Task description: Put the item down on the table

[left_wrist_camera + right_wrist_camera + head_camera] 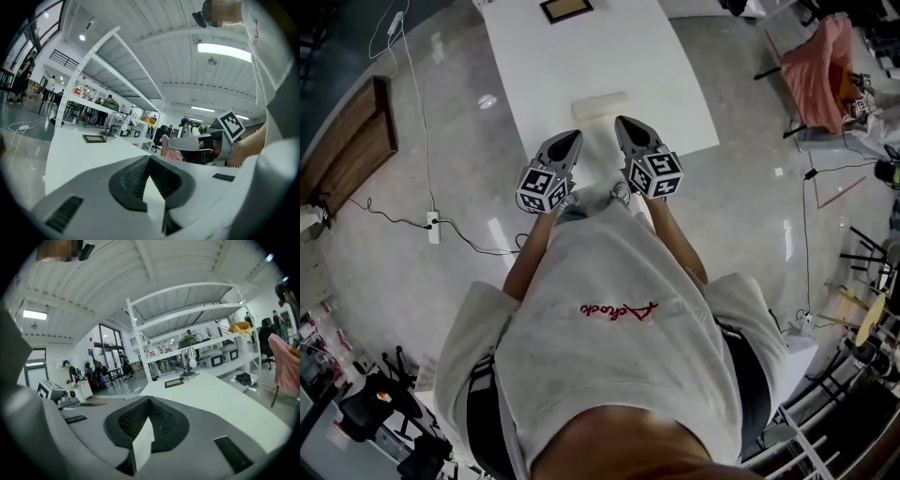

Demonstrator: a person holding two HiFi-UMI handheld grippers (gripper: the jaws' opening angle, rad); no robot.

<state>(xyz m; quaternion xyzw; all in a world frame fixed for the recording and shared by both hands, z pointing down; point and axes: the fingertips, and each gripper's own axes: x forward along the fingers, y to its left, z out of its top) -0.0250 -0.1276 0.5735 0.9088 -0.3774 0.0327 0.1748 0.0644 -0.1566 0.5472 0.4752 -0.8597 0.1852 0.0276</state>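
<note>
1. In front of the person's chest, the left hand-held gripper was raised over the near end of the desk. Its own view showed the two dark pads pressed together at the tips with nothing between them.
2. Just beside it, the right hand-held gripper was held at about the same height, also with its jaws pressed together and empty. The tips of both pointed away from the person, along the desk.
3. Each one carried its marker cube at the rear, close to the person's pale shirt. In the left gripper view the right one appeared off to the side, its cube turned towards the camera.
4. The item, a pale, flat, rectangular thing, lay on the white desk just ahead of the two sets of tips. It was apart from both and touched by neither.
5. Farther along the desk, near its far end, lay a dark picture frame, which also showed in the right gripper view.
6. Beyond the far end of the desk stood a white shelving rack loaded with equipment.
7. On the glossy floor to the person's left lay a power strip with cables and a wooden board. A pink cloth hung over a chair to the right.
</note>
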